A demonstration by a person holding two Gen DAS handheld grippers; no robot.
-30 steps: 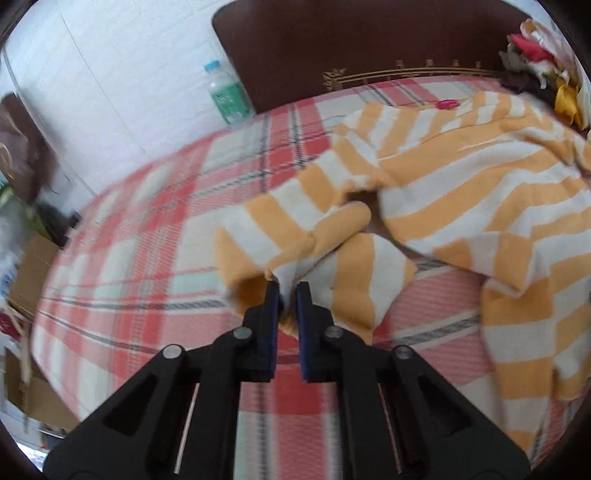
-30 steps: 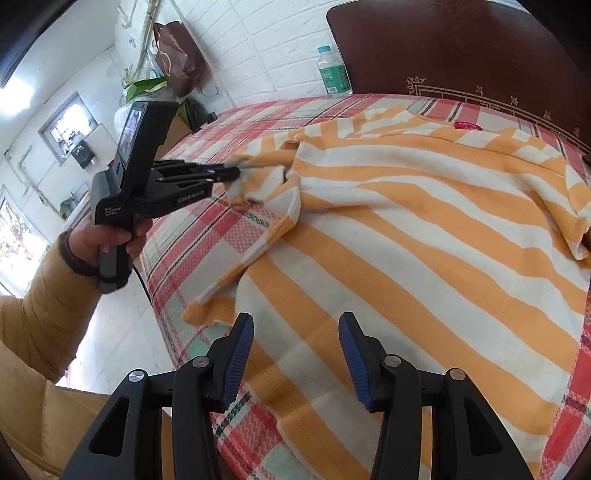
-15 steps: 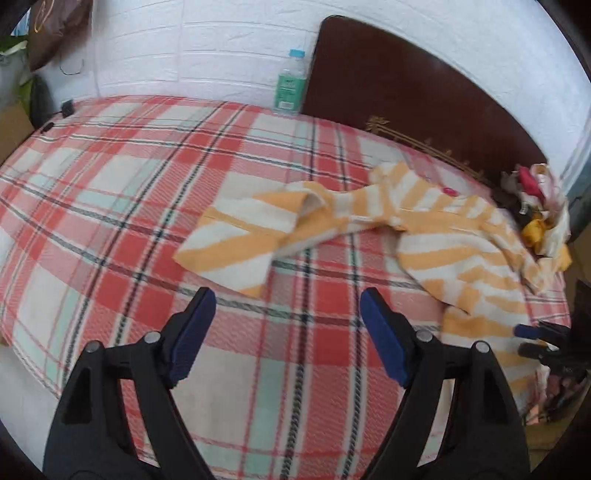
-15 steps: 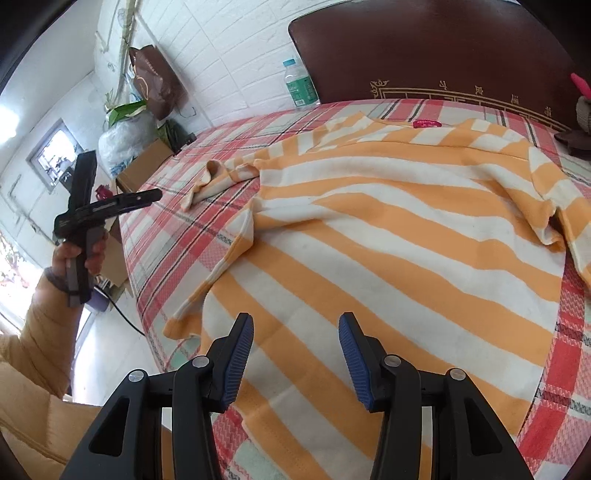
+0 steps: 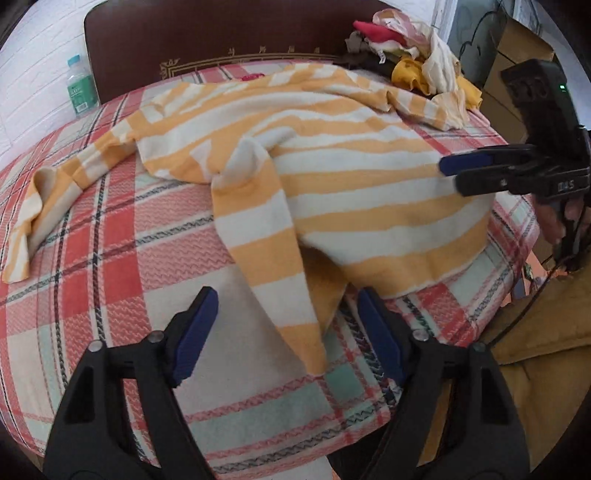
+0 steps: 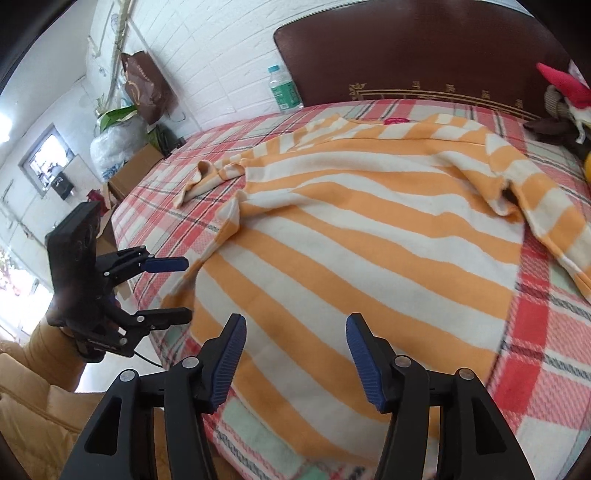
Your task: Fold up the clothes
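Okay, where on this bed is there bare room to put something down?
Bare plaid bedspread lies between the striped sweater, its outstretched sleeve and the water bottle. Crowded: the clothes pile by the headboard.

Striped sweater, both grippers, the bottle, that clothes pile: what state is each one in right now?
Striped sweater: spread on the bed, unfolded, one sleeve stretched out, hem corner flipped.
Left gripper: open, fingers either side of the hem corner.
Right gripper: open, over the hem.
Water bottle: upright, capped.
Clothes pile: heaped, unfolded.
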